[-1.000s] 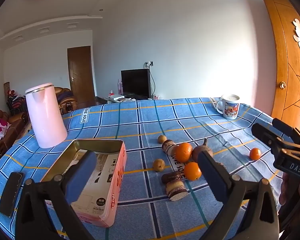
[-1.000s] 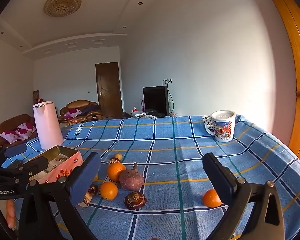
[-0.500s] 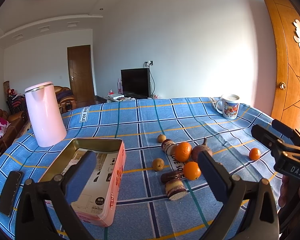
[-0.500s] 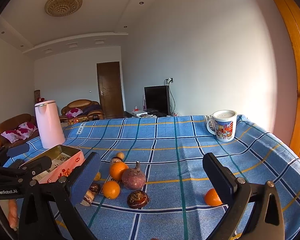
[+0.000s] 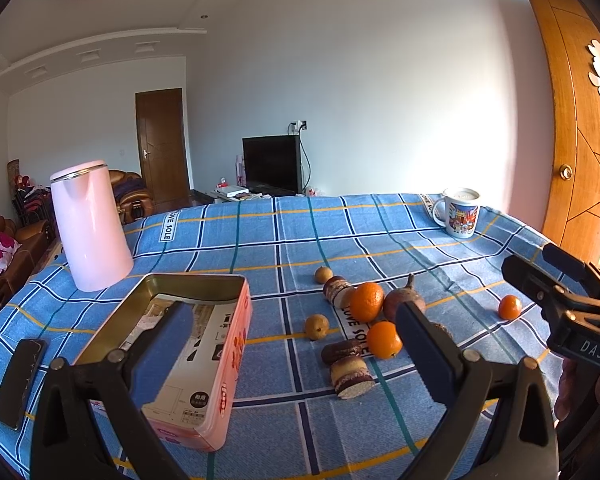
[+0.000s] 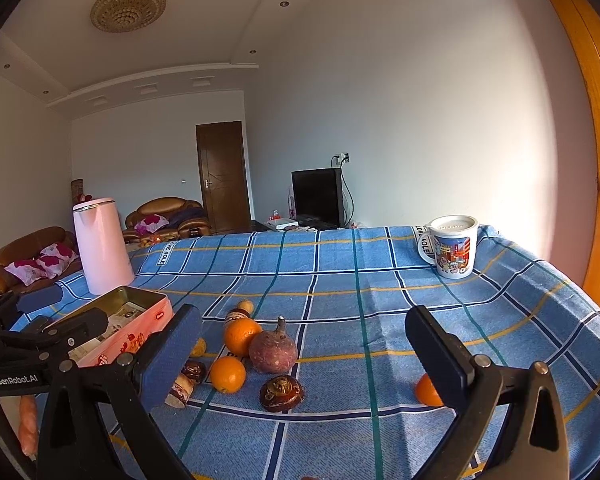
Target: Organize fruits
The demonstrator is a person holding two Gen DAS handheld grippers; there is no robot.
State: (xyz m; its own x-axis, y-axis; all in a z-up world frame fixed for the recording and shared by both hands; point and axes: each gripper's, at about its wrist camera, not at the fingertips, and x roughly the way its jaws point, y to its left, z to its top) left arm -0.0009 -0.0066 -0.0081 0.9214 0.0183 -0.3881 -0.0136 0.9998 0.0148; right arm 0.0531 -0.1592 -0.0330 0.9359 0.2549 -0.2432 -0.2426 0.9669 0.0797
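Left wrist view: the left gripper (image 5: 292,340) hangs with its blue-padded jaws spread wide and empty over a blue plaid tablecloth (image 5: 260,240) printed "LOVE SOLE", where a pink rectangular metal tin (image 5: 204,360) lies open beside round oranges (image 5: 366,300), brown longans (image 5: 316,326) and chocolate-coated cake rolls (image 5: 350,370). The right gripper (image 6: 304,344), marked "DAS", is likewise parted and empty. Only the right wrist view shows the glossy dark mangosteen (image 6: 282,392) and "GenRobot.AI" on the other tool; only the left shows the black phone (image 5: 20,380).
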